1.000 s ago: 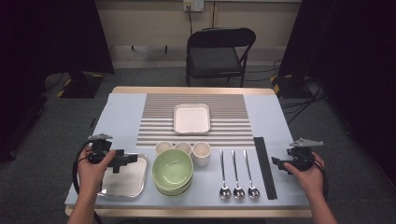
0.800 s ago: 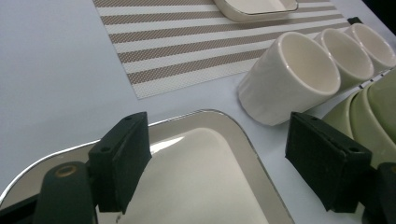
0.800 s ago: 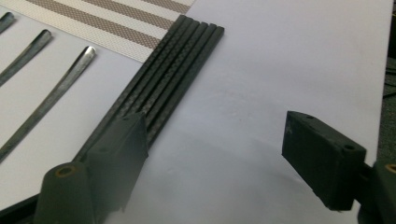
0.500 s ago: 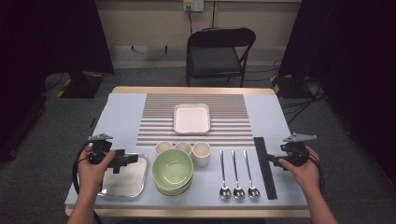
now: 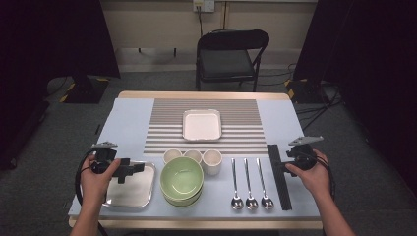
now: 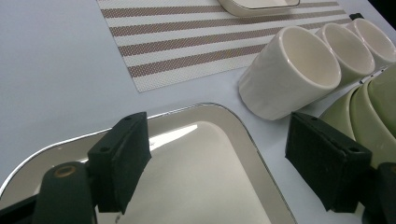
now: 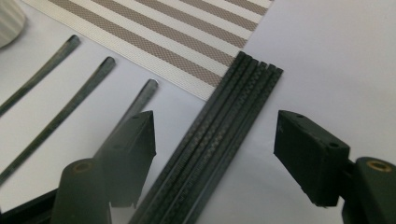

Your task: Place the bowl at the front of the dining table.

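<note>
Seemingly at its very beginning, the work shown is a table setting in which every item lies in its starting array. Largest is the table, covered pale blue, with a striped placemat at its far middle bearing a white rectangular dish. Near left lies a metal tray; just right of it stands a stack of green bowls, with three cream cups in a row just beyond. Right of the bowls lie three spoons, side by side, bowls toward the near edge. A bundle of black chopsticks lies right of the spoons, touching nothing but the cloth.

The right gripper straddles the chopsticks; its jaws stand wide, have just been closing somewhat, and the sticks lie between them unpressed. The left gripper hangs over the tray's far right corner, jaws wide apart and holding nothing.

By this reading nothing has been moved to the placemat: the grasp on the chopsticks is not yet made, and the bowls, cups, spoons and chopsticks all remain to be set out.
</note>
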A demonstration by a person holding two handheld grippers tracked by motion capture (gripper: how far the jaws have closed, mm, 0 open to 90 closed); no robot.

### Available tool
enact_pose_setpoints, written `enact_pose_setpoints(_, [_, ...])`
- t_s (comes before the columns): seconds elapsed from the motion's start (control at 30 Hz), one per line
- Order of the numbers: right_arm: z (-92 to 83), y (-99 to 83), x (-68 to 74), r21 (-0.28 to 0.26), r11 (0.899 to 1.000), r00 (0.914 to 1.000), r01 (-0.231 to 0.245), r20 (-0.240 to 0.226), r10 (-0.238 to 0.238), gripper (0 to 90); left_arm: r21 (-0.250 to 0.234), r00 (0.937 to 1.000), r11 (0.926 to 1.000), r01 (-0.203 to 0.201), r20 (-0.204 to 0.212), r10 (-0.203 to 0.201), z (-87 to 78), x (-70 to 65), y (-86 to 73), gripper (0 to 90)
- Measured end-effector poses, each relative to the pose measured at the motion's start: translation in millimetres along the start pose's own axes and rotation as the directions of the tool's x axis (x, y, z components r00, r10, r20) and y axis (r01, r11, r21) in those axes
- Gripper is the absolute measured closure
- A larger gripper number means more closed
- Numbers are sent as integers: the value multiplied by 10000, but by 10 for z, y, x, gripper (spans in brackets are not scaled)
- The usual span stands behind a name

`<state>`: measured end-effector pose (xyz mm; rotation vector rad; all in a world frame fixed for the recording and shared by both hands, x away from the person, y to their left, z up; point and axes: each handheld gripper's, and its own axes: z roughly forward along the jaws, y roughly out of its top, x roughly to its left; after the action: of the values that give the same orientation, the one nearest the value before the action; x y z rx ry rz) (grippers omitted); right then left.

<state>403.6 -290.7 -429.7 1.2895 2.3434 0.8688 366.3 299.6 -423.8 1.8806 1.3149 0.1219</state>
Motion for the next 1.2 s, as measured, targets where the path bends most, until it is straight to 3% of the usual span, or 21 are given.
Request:
enact_pose_setpoints(0.47, [15, 211, 222, 36, 9993, 9980, 384, -509, -382, 297, 62, 10000, 10000, -73, -7, 73, 1, -18, -1, 216])
enact_pose_setpoints(0.77, [39, 337, 344, -125, 9956, 9931, 927, -706, -933, 294, 134, 9996, 9995, -286, -59, 286, 15, -35, 0, 215])
enact_pose_setpoints(1.2, [61, 493, 475, -150, 9922, 9876, 1239, -953, -1248, 291, 199, 9994, 9993, -325, -82, 327, 24, -31, -9, 215])
